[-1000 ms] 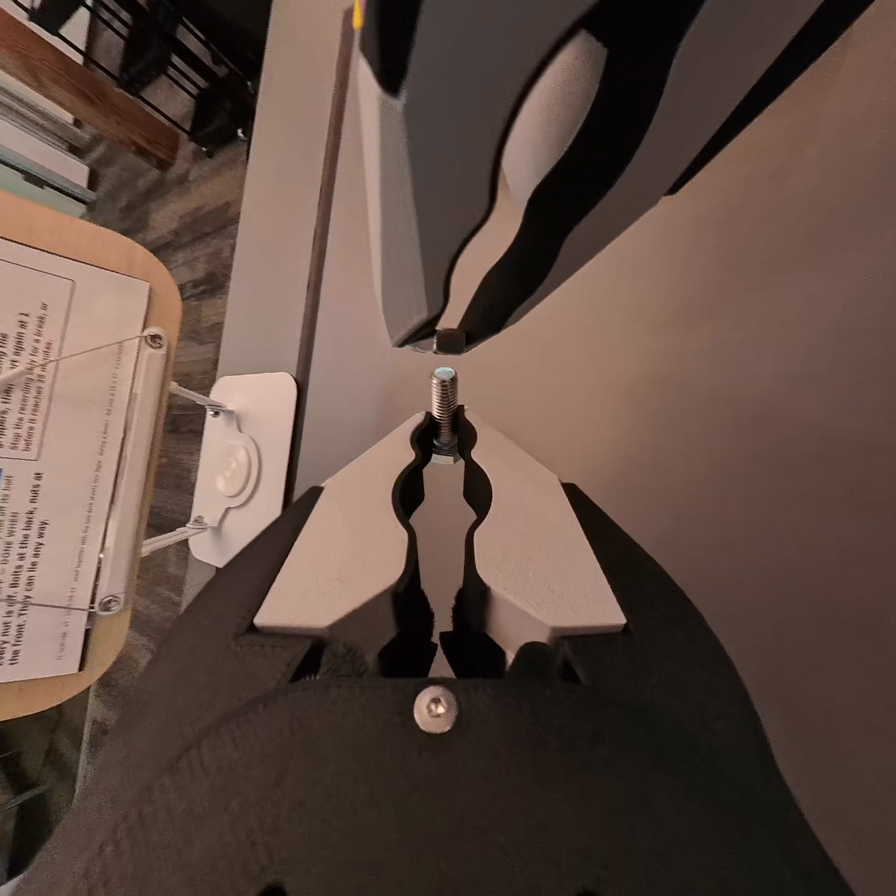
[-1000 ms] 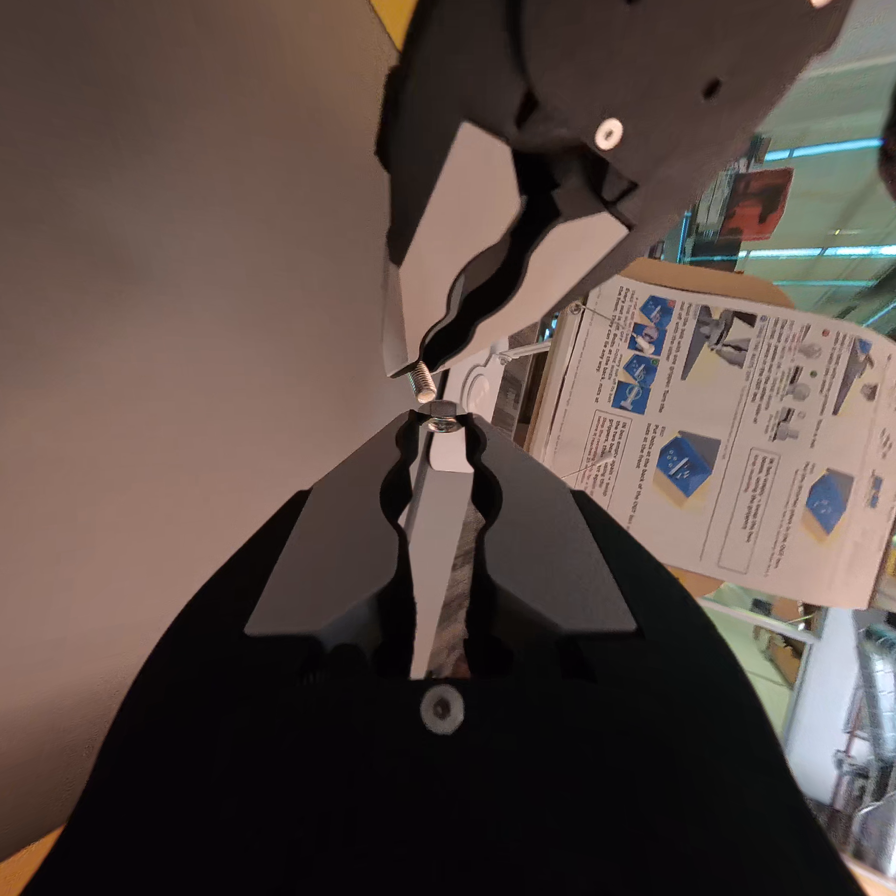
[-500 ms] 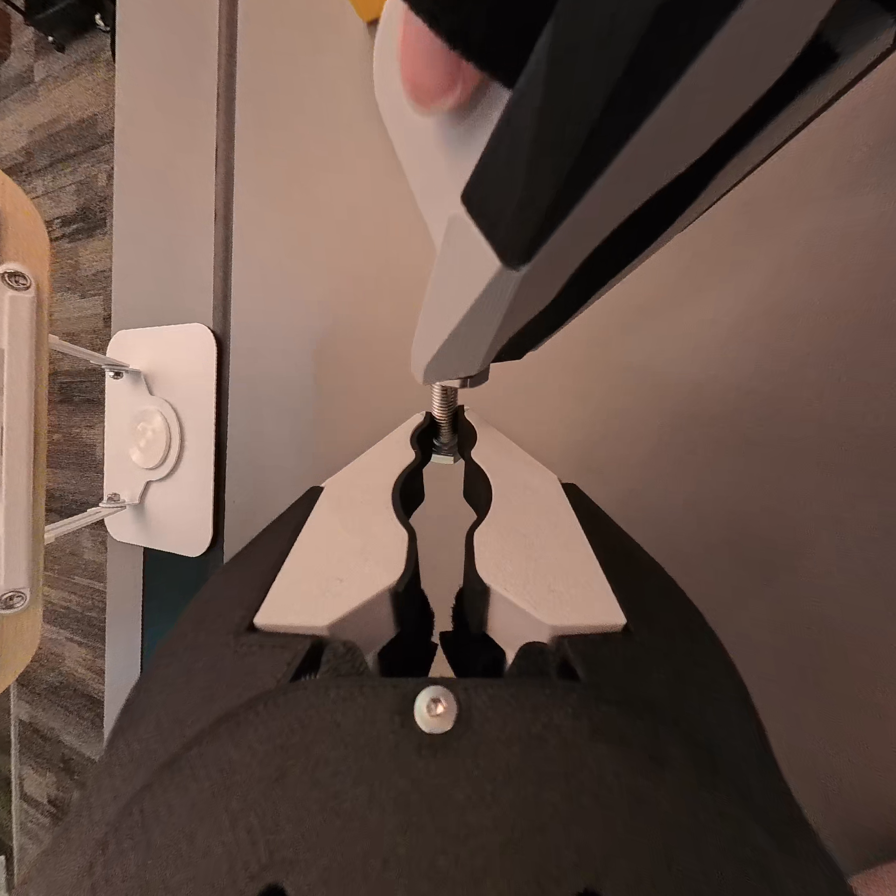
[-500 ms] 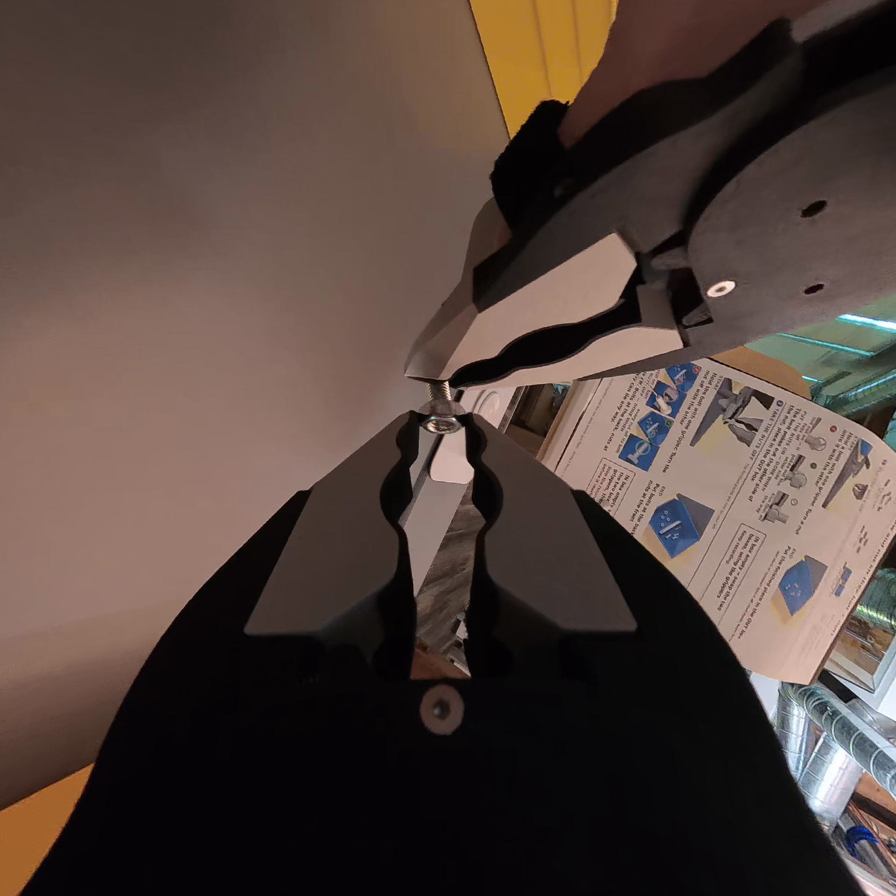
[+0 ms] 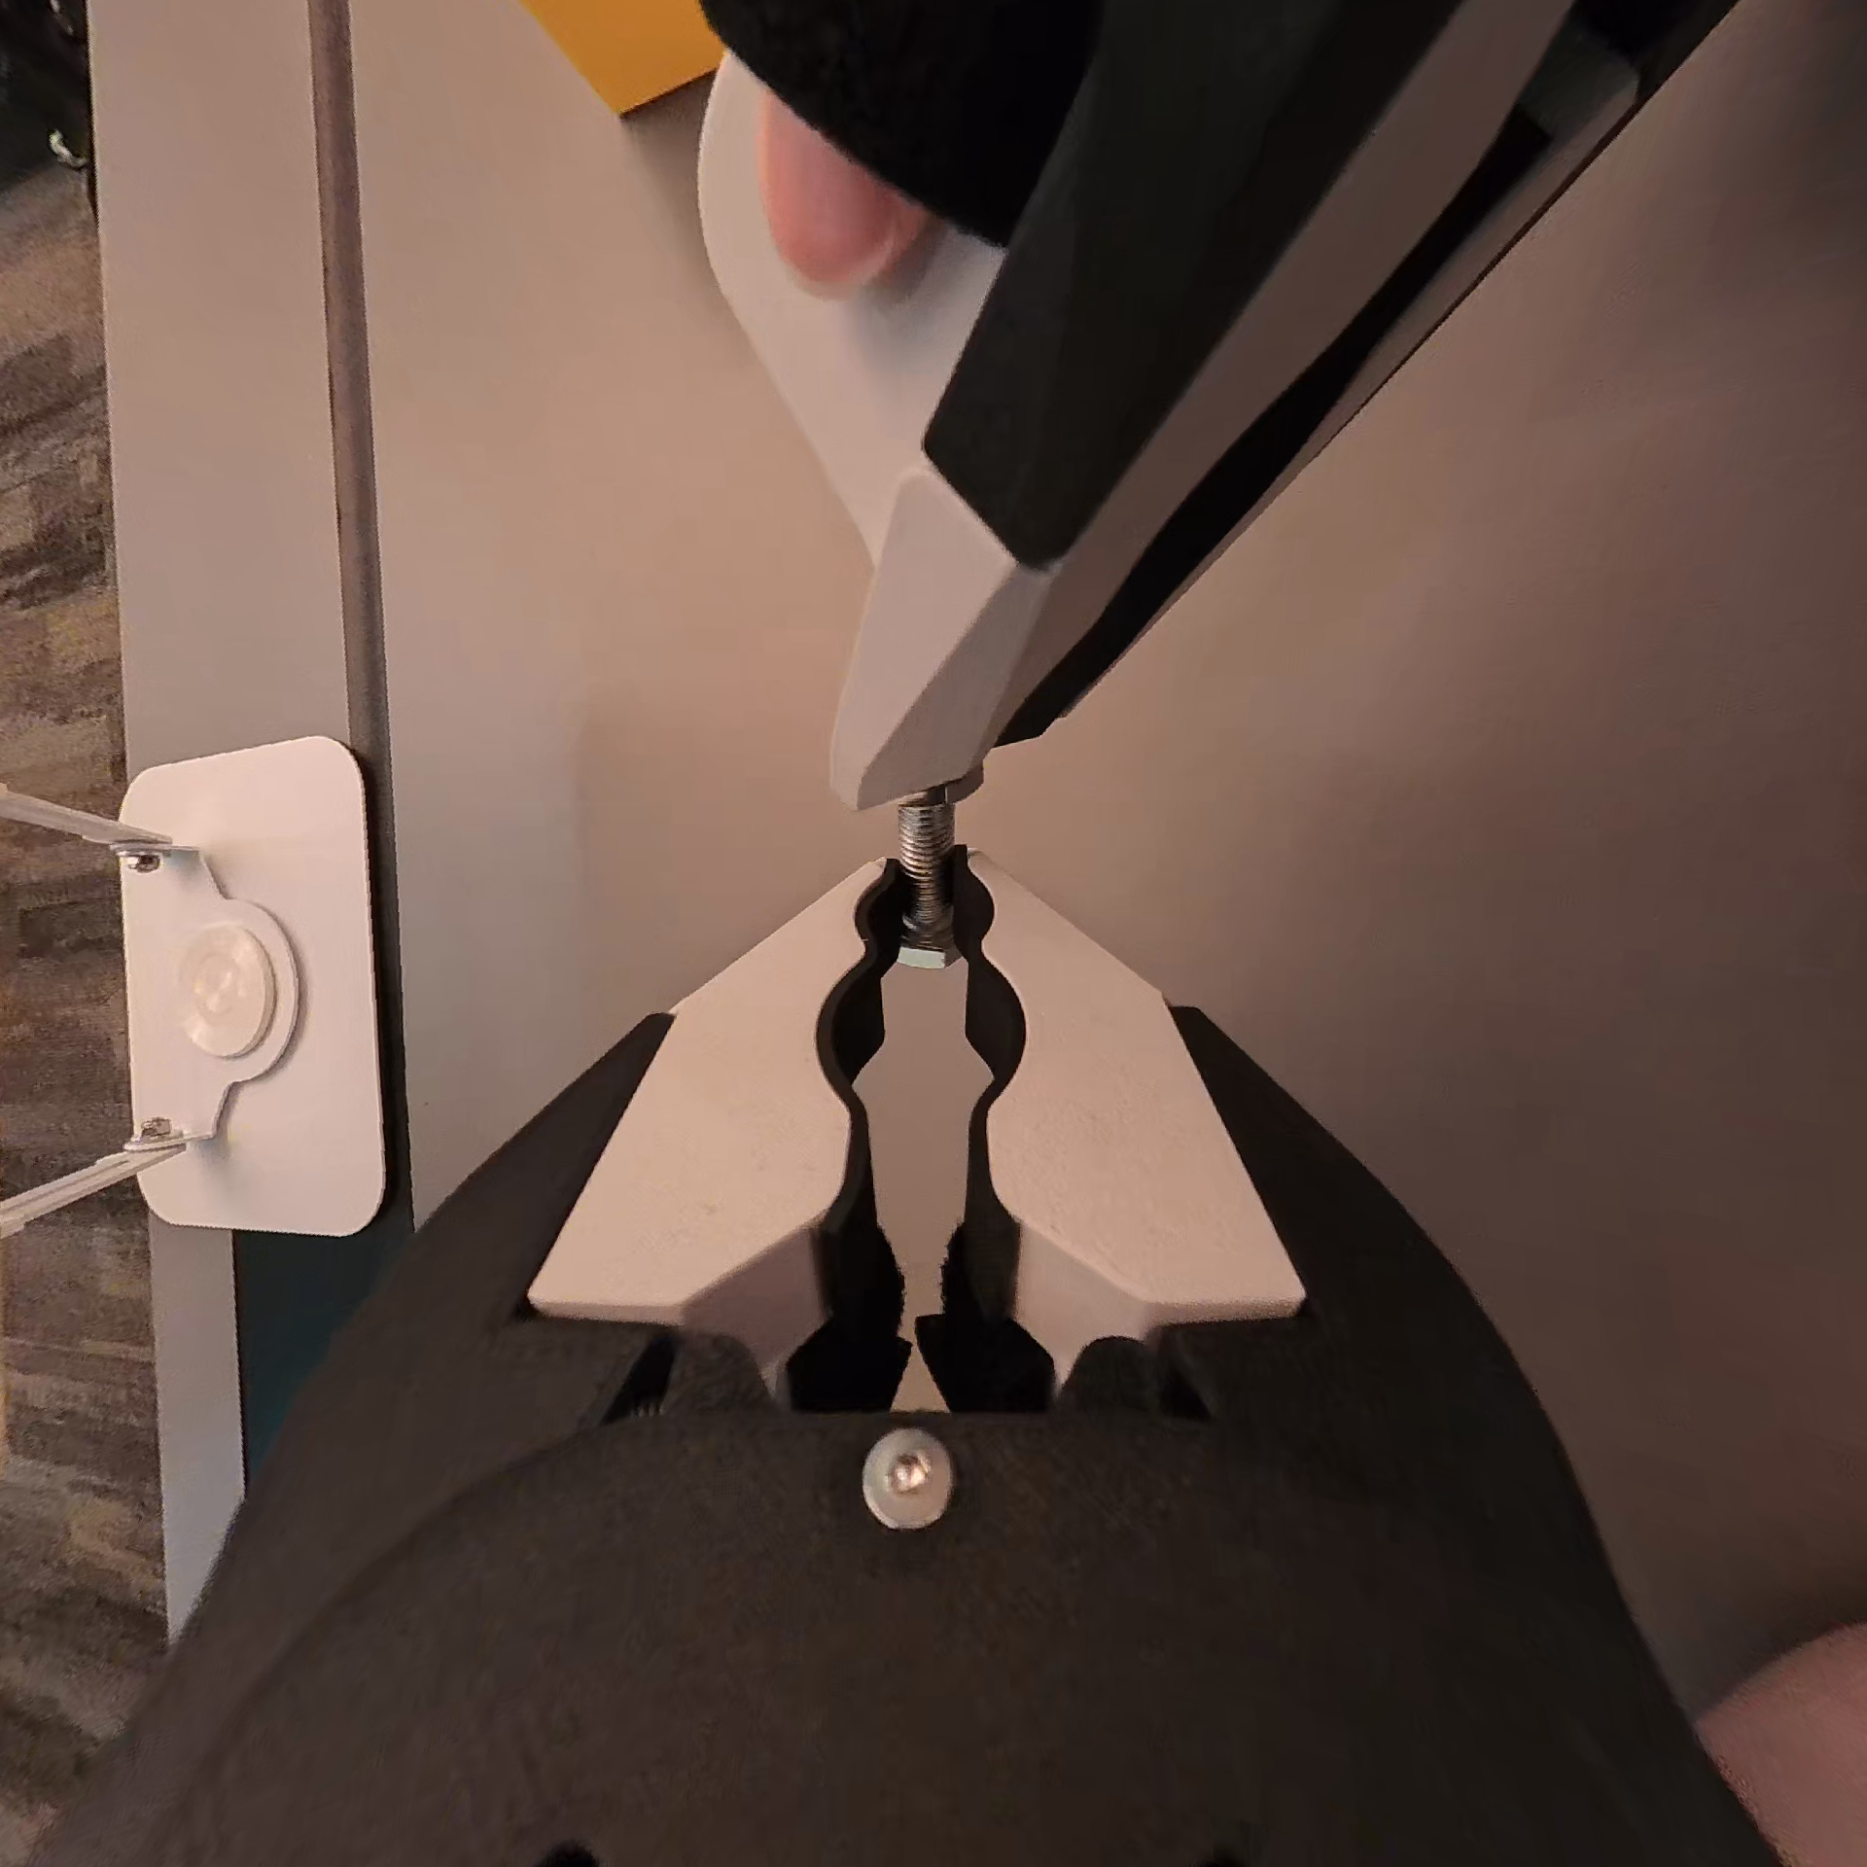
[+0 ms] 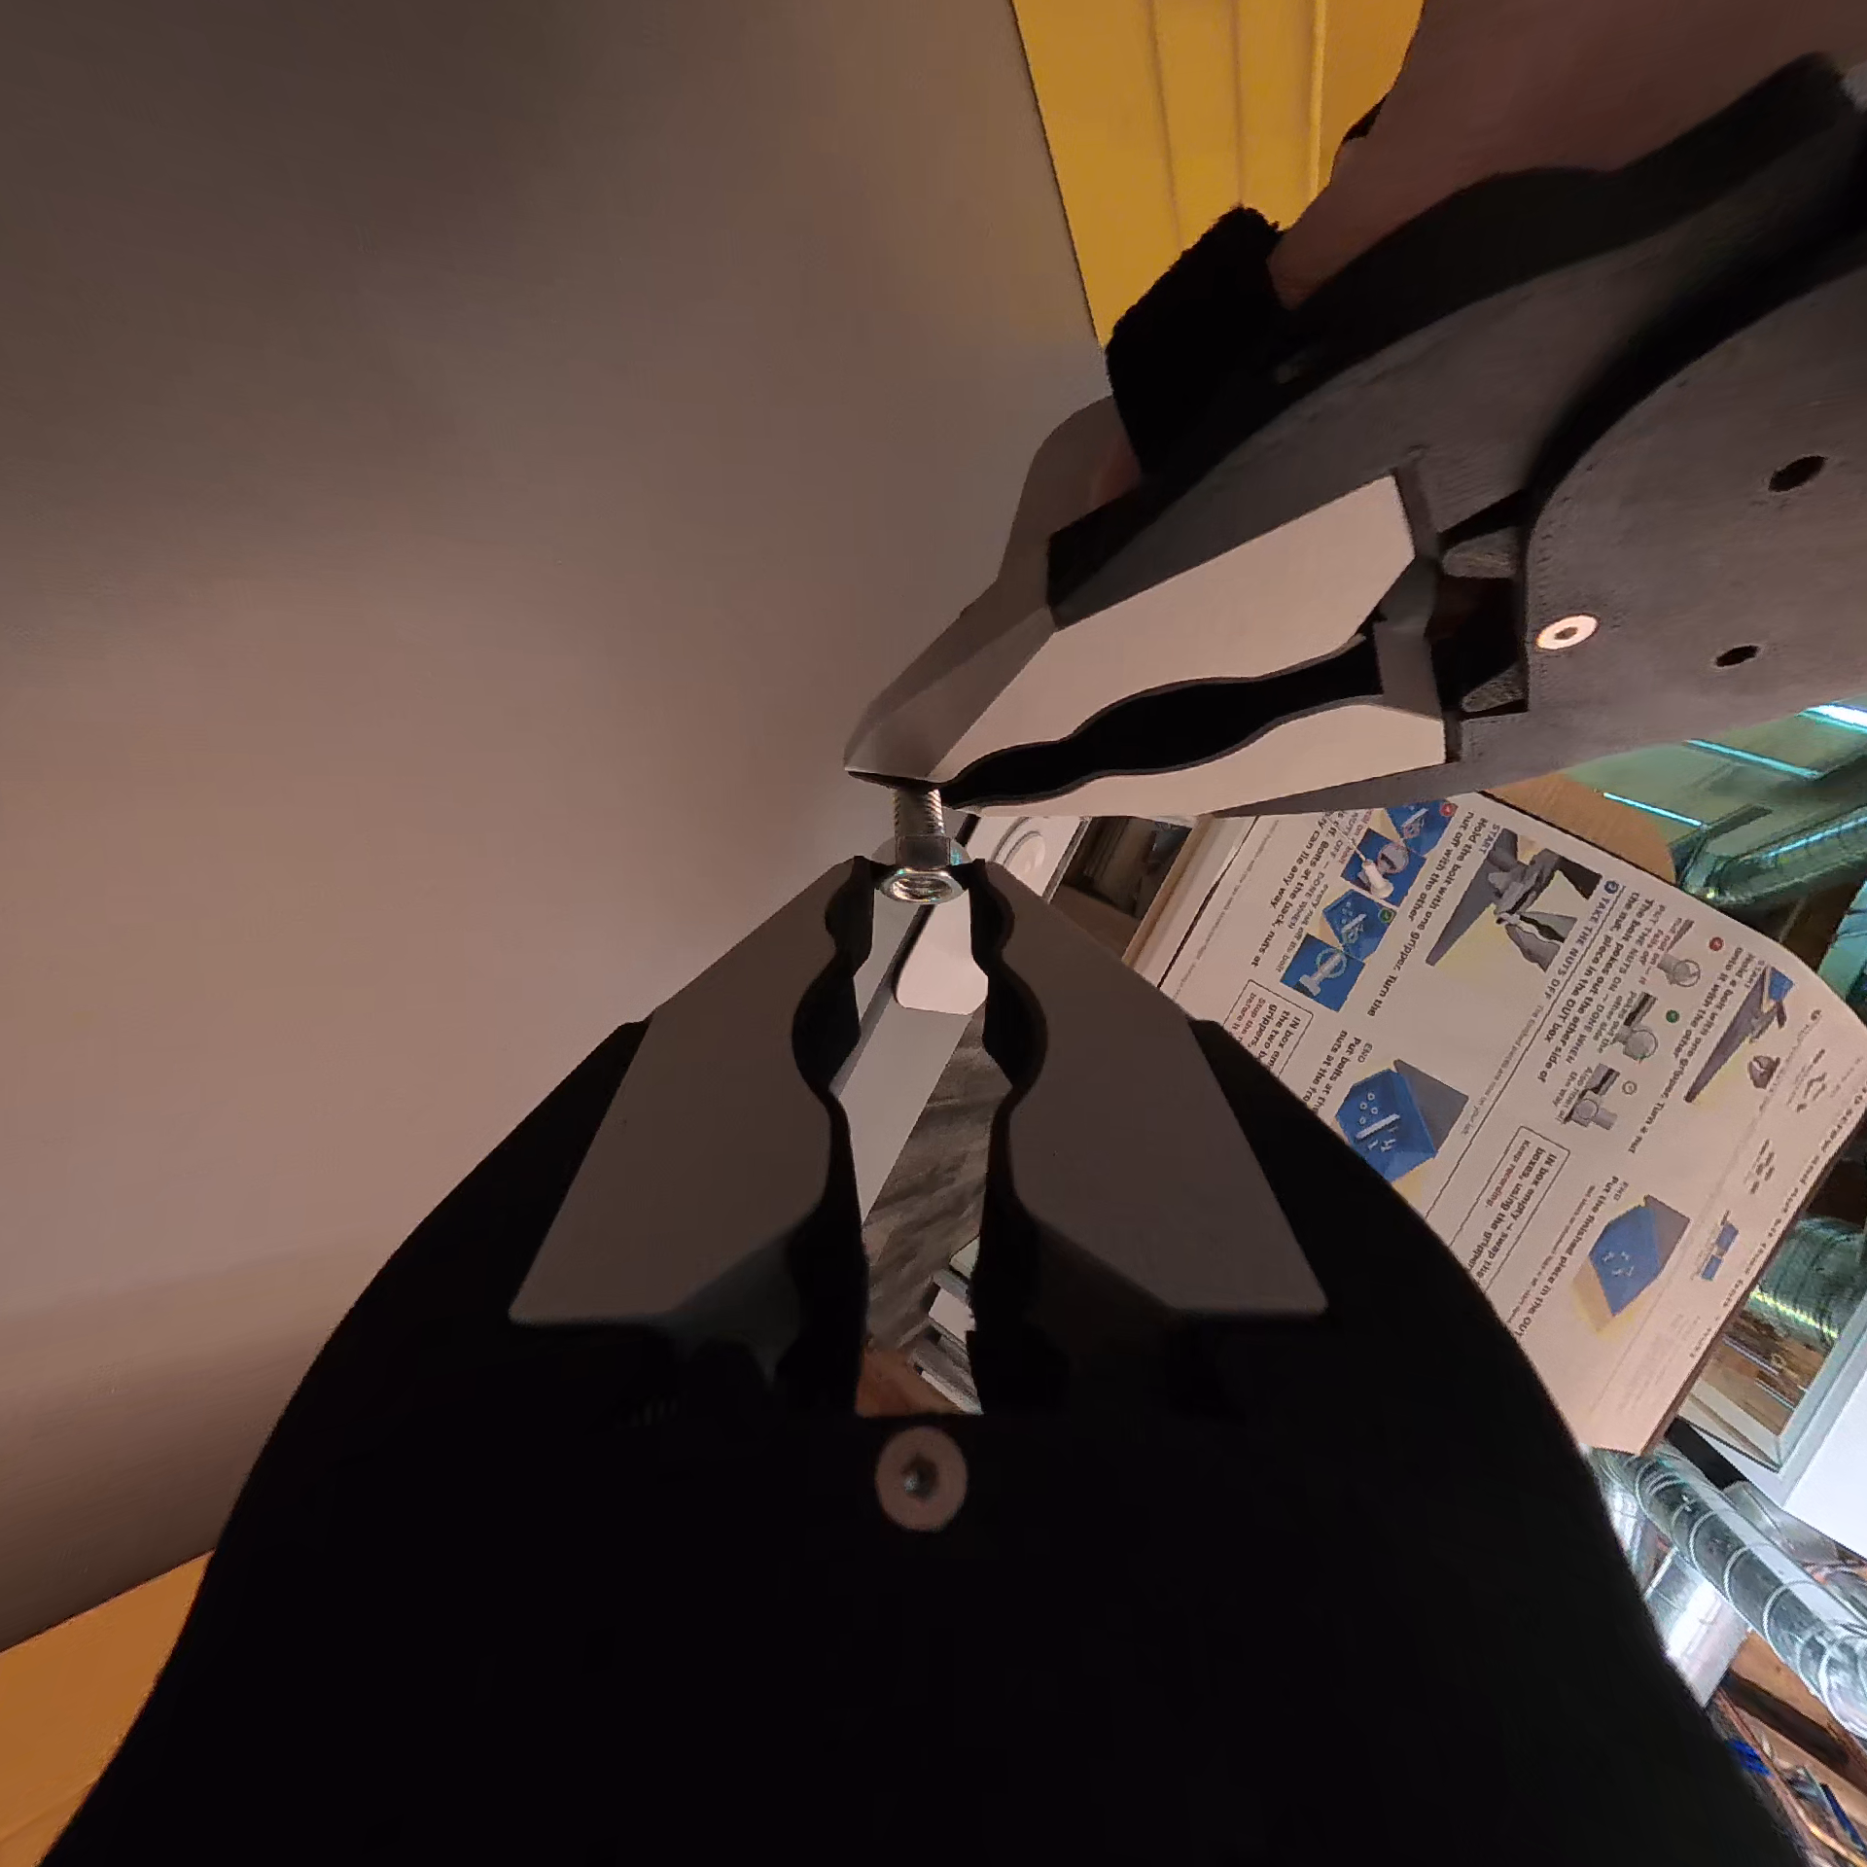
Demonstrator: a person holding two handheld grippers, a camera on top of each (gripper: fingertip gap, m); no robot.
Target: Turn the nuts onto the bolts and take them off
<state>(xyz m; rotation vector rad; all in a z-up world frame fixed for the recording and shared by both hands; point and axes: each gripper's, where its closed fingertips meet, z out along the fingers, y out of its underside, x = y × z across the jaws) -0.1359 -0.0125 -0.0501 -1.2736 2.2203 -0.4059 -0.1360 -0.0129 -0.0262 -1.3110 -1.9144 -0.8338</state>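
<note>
In the left wrist view my left gripper (image 5: 926,869) is shut on a small silver bolt (image 5: 924,909), head toward the camera and threaded end pointing away. My right gripper (image 5: 909,793) comes in from the upper right, shut on a nut (image 5: 938,798) that sits on the bolt's threaded tip. In the right wrist view my right gripper (image 6: 917,877) holds the nut (image 6: 919,887) at its fingertips. The bolt's thread (image 6: 917,813) enters it from above, held by my left gripper (image 6: 902,776), which lies nearly sideways.
A plain beige panel (image 5: 1414,909) fills the background. A white bracket (image 5: 253,990) is fixed on a grey post at the left. A printed instruction sheet (image 6: 1515,1061) on a board hangs to the right. A person's fingertip (image 5: 828,202) rests on the right gripper. The tips of both grippers are at nearly the same place.
The nut and the bolt tip were apart a second ago; now the nut sits on the thread. Both grippers have rolled relative to each other and the background has shifted.
</note>
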